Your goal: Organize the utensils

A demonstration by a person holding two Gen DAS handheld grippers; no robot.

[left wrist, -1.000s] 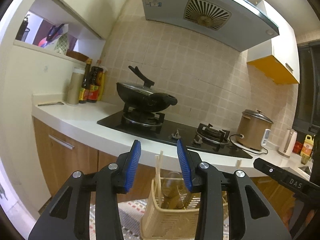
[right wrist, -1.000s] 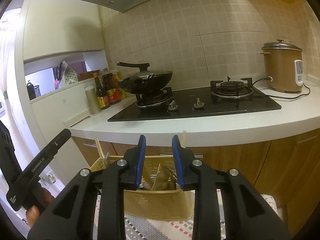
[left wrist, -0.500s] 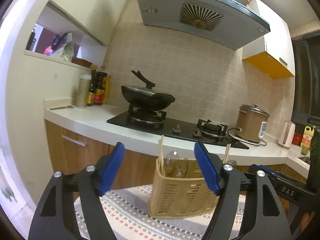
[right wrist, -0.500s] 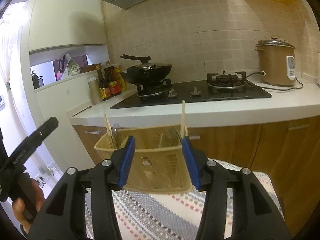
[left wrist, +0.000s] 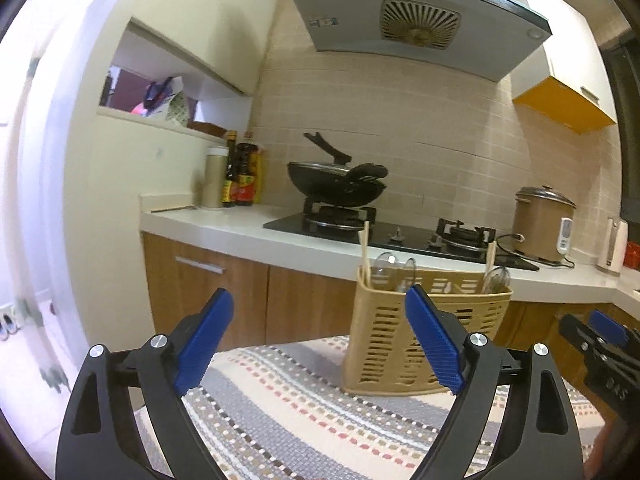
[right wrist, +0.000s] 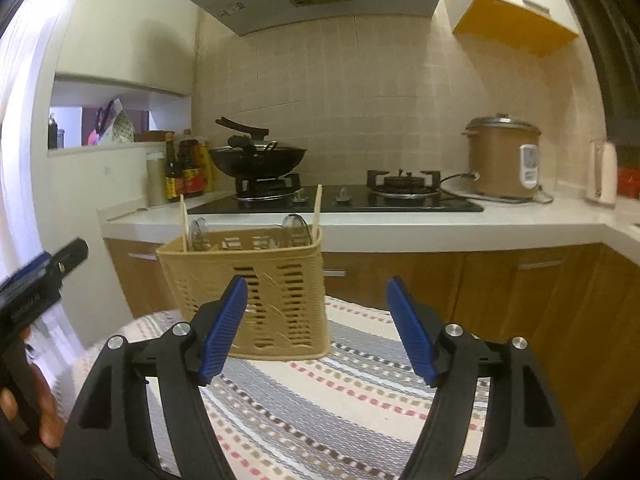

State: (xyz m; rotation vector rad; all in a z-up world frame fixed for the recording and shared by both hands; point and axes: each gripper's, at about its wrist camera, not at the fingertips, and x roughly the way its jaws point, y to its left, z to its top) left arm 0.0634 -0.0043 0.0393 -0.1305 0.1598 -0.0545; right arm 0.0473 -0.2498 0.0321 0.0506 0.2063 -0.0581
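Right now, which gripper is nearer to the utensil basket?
Probably the right gripper, by a small margin: its left finger overlaps the utensil basket just ahead. The left gripper sits back and to the basket's left. Both are open, touching nothing.

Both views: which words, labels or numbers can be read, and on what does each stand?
"DAS": right gripper, partly cut off.
Left gripper: white print, blurred.
Hood sticker: too small.
Bottles labels: unreadable.
Cooker panel: unreadable.
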